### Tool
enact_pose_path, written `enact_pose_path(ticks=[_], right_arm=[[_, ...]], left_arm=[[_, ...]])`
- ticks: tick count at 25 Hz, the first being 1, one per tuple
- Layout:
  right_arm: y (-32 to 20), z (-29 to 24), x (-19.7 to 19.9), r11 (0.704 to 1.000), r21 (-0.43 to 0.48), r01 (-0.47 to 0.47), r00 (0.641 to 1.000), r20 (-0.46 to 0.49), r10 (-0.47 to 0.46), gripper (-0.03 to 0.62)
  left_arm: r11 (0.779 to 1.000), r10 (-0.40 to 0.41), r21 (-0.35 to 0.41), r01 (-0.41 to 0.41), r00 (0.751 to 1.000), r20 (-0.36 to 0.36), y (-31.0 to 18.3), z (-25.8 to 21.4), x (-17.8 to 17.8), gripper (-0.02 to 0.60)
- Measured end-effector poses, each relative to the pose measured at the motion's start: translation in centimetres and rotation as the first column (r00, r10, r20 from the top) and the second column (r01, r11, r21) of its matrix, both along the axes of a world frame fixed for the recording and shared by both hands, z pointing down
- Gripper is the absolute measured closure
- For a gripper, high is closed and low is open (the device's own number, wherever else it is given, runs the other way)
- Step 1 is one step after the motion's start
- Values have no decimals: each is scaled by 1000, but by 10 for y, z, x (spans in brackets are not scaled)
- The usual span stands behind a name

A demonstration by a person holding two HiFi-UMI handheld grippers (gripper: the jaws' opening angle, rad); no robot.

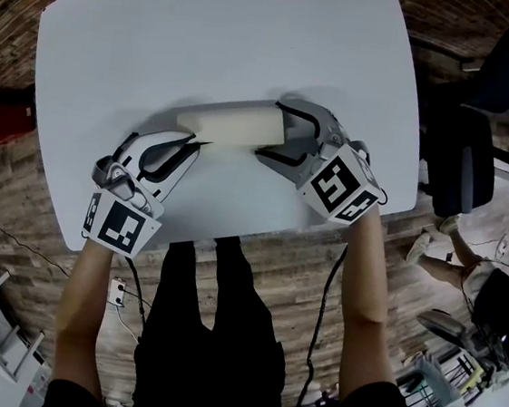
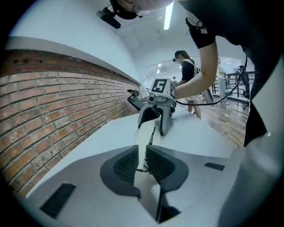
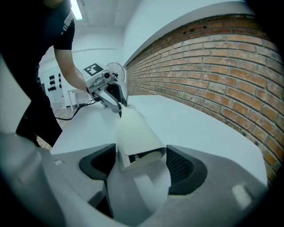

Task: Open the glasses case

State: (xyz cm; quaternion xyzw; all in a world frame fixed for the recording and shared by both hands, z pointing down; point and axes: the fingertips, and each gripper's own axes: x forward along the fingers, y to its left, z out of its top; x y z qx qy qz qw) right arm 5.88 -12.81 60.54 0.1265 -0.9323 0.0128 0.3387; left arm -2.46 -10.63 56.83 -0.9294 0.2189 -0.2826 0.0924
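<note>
case [image 1: 232, 122]: flat on table [image 1: 210, 29] | left gripper [image 1: 193, 145]: pinching thin flap [image 2: 143, 135] | right gripper [image 1: 270, 132]: clamped round other end | right gripper view only: end ajar, dark gap, contents unreadable

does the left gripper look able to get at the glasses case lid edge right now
Likely yes: the left gripper pinches the thin edge of the glasses case, nothing blocks it, and the right gripper holds the other end.
</note>
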Motion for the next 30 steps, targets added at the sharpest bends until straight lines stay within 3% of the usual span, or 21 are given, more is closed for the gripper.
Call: enact_pose_path(ticks=[9,18,24,30], right_arm=[[0,-1,-1,1000,0,0,1000,10,0,243],[-10,-17,5,993,-34,-112,982,146,116,243],[-3,-8,6,995,-10,-100,993,64,100,243],[-3,-7,7,994,-14,-106,993,54,106,243]], left_arm=[[999,-7,48,6,1000,12,-1,-2,-1,541],[999,-4,41,4,1000,3,0,0,0,540],[999,-23,48,24,1000,-15,-4,-4,0,540],[998,-44,49,45,999,-28,-9,-7,0,541]])
